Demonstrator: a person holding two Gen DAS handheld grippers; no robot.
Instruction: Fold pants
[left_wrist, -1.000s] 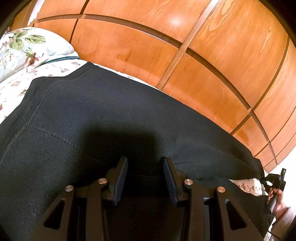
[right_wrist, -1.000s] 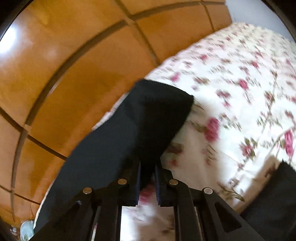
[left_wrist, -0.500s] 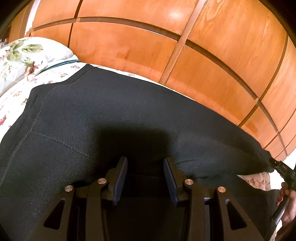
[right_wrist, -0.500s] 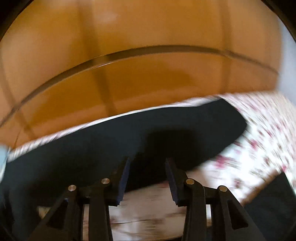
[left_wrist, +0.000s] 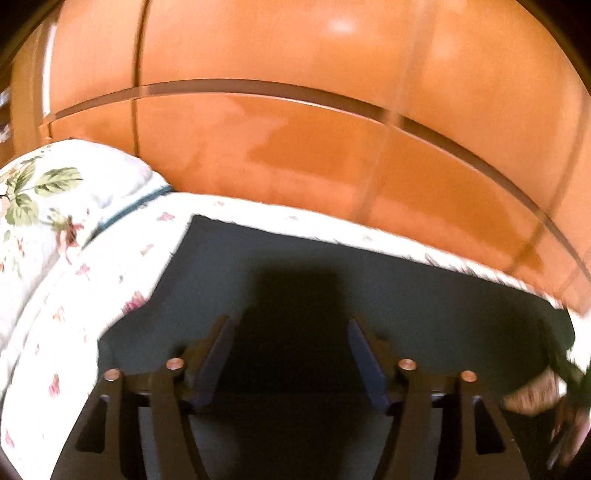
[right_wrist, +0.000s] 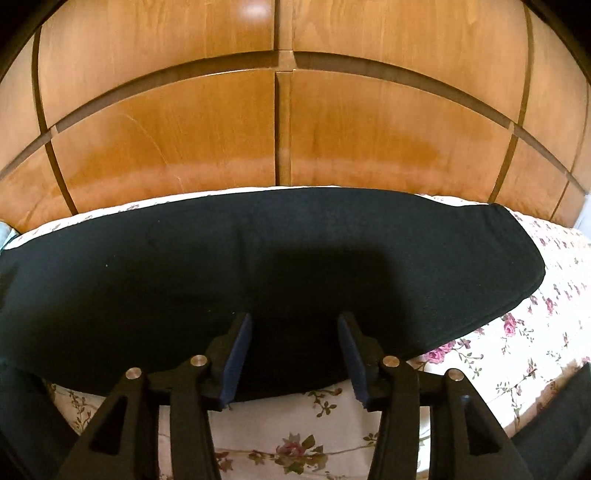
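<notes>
The black pants lie flat on the flowered bedspread, close along the wooden panelled wall. Their long axis runs from 9 to 3 o'clock in the right wrist view, with a rounded end at about 3 o'clock. That looks like 1 lengthwise fold already made, so a crosswise fold is probably next.

The right claw is spread wide and grips nothing. Its tips sit over the near edge of the pants, the cloth stretching away toward 12 o'clock.

The left claw is likewise wide apart and empty, over the pants, though this view is blurred. A squared end lies at 10 o'clock from it, beside a leaf-print pillow.

Each claw is nearer its own end. Bringing 1 end over the other means travelling along the 9-to-3 line, and the right claw seems better placed for the rounded end.
</notes>
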